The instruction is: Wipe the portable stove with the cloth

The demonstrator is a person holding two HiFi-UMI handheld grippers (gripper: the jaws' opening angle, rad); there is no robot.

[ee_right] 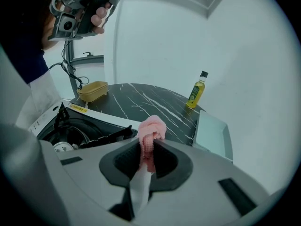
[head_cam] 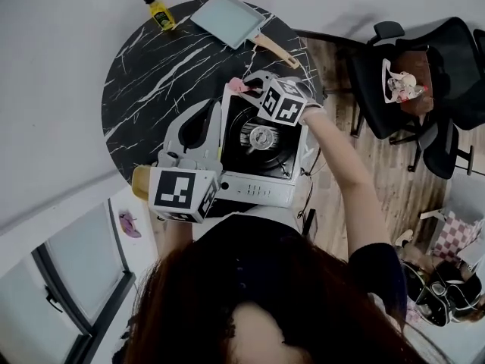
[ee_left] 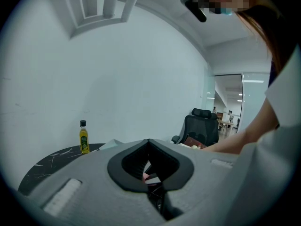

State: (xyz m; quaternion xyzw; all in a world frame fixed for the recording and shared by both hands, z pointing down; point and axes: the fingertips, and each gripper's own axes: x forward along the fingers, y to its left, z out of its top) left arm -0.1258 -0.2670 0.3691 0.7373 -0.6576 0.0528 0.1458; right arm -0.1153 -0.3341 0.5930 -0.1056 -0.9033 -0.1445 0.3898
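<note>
Pinching the pink cloth (ee_right: 152,126), the right tool (ee_right: 148,146) hung over the stove's (head_cam: 261,174) far edge. The left tool's (ee_left: 148,142) jaws met, empty. A bottle (head_cam: 160,11) and a pan (head_cam: 228,20) lay beyond.

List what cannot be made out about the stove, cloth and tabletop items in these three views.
Silver portable stove: near-left corner covered by the left gripper, head view.
Pink cloth: lower part buried inside the right gripper; contact with the stove not shown in any view.
Yellow oil bottle: label too small everywhere.
Yellow container: partly behind the left gripper's marker cube, head view.
</note>
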